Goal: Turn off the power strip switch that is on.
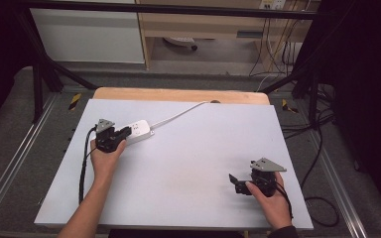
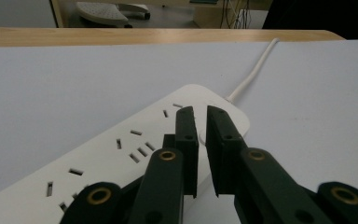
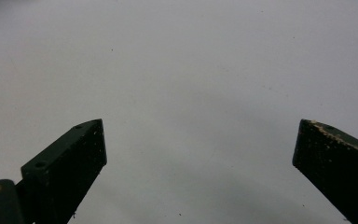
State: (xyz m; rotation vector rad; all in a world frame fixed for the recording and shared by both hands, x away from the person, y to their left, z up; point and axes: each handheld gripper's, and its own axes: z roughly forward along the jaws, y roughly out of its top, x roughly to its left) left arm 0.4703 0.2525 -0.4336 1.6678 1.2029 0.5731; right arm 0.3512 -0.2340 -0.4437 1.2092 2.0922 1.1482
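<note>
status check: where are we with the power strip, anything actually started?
Done: nothing visible; no plug in the white power strip, its cord trailing off the table's far edge. In hand: left gripper, jaws nearly closed, hovering over the strip's cord end. Left: right gripper open over bare tabletop.

A white power strip (image 1: pixel 138 131) lies near the white table's (image 1: pixel 188 163) far-left part, its cord (image 1: pixel 178 116) running to the far edge.

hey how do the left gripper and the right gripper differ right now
The left gripper has its jaws nearly closed with a thin gap; the right gripper has its jaws spread wide. The left gripper is over the white power strip; the right gripper is over bare table. Both have black jaws.
</note>
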